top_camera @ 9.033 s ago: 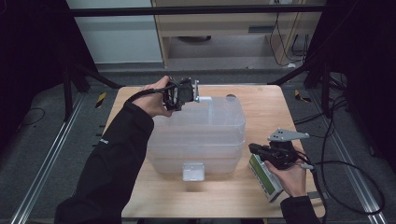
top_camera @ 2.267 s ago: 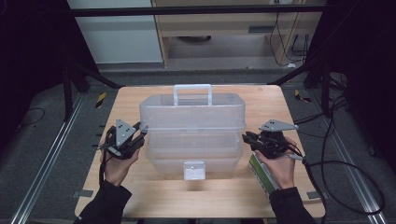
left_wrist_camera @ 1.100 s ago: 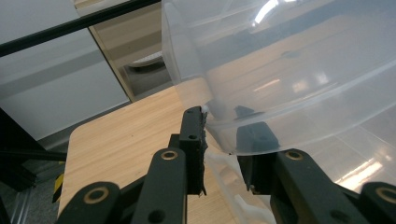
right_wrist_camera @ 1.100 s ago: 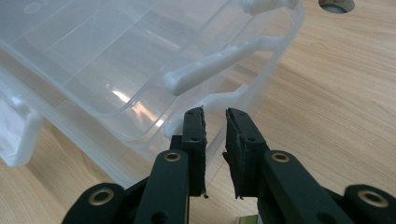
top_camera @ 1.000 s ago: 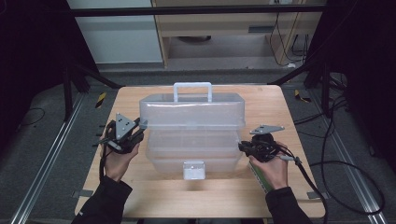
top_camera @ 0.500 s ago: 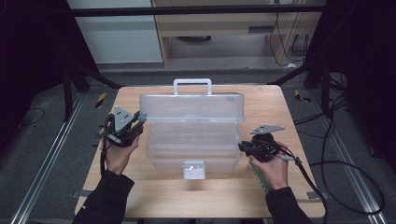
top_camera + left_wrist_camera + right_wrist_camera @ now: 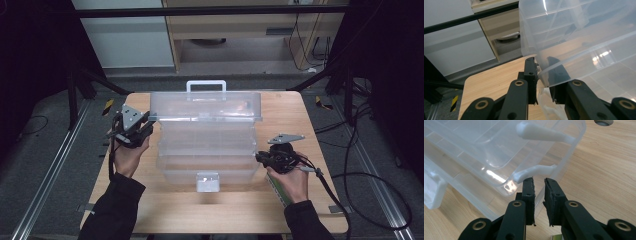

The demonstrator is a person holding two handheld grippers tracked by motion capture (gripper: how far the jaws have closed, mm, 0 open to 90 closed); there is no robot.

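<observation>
I hold a gripper in each hand at the wooden table (image 7: 320, 125), with the clear plastic box (image 7: 207, 150) standing at its middle between them. Its lid (image 7: 205, 106) is swung up toward 12 o'clock, the white handle (image 7: 206, 85) on top, and a white latch (image 7: 208, 181) sits on the front wall at 6 o'clock.

My left gripper (image 7: 146, 121) is at 9 o'clock of the box. In the left gripper view (image 7: 541, 72) its jaws have just been closing, and the lid's thin edge lies between them, pinched at the corner.

My right gripper (image 7: 260, 159) is at 4 o'clock of the box, low by the base. In the right gripper view (image 7: 539, 185) the jaws stand close with a narrow gap; the base's rim runs into that gap, and I cannot tell whether the pads press on it. A green thing (image 7: 276, 189) lies under my right hand (image 7: 290, 180).
</observation>
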